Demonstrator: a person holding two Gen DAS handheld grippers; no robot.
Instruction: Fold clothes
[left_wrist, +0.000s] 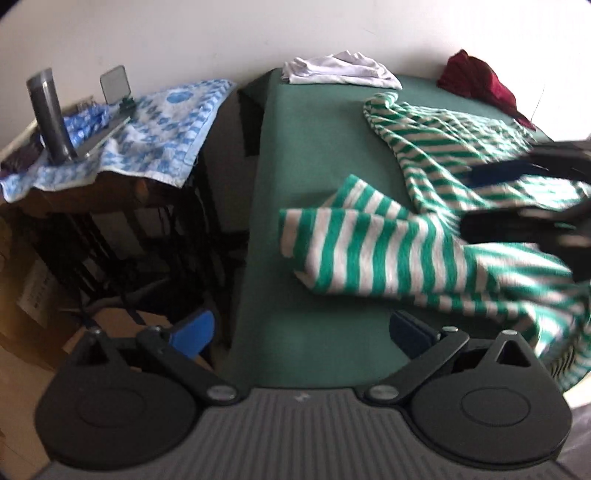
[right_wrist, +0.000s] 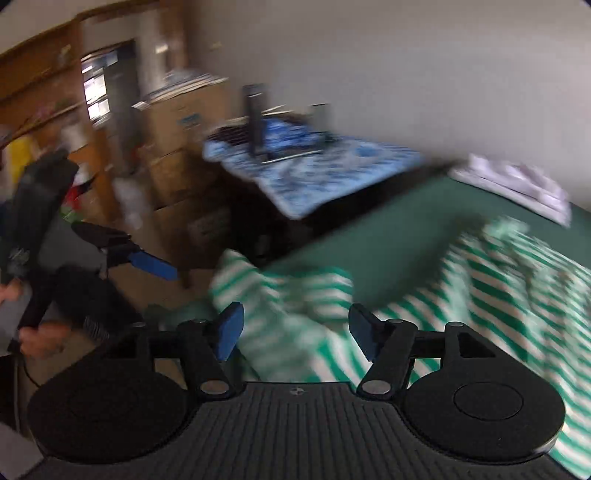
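The green-and-white striped garment (left_wrist: 436, 221) lies rumpled and spread on the green surface (left_wrist: 314, 155), one sleeve (left_wrist: 354, 240) reaching toward the surface's left edge, so it is not folded now. Beyond the striped garment, by the wall, a white garment (left_wrist: 340, 70) sits in a flat folded stack, and a dark red garment (left_wrist: 476, 77) lies bunched to the far right of it. By my reading one piece is done and at least two are left.

The left tool (left_wrist: 299, 332) hangs open and empty short of the sleeve, near the surface's left edge. The right tool (right_wrist: 295, 328) is open too, its jaws apart over the striped cloth with nothing pinched; that view is blurred.

Bare green surface lies left of and beyond the sleeve, giving room to lay a fold. Past the left edge is a drop, then a side table under a blue patterned cloth (left_wrist: 155, 122).
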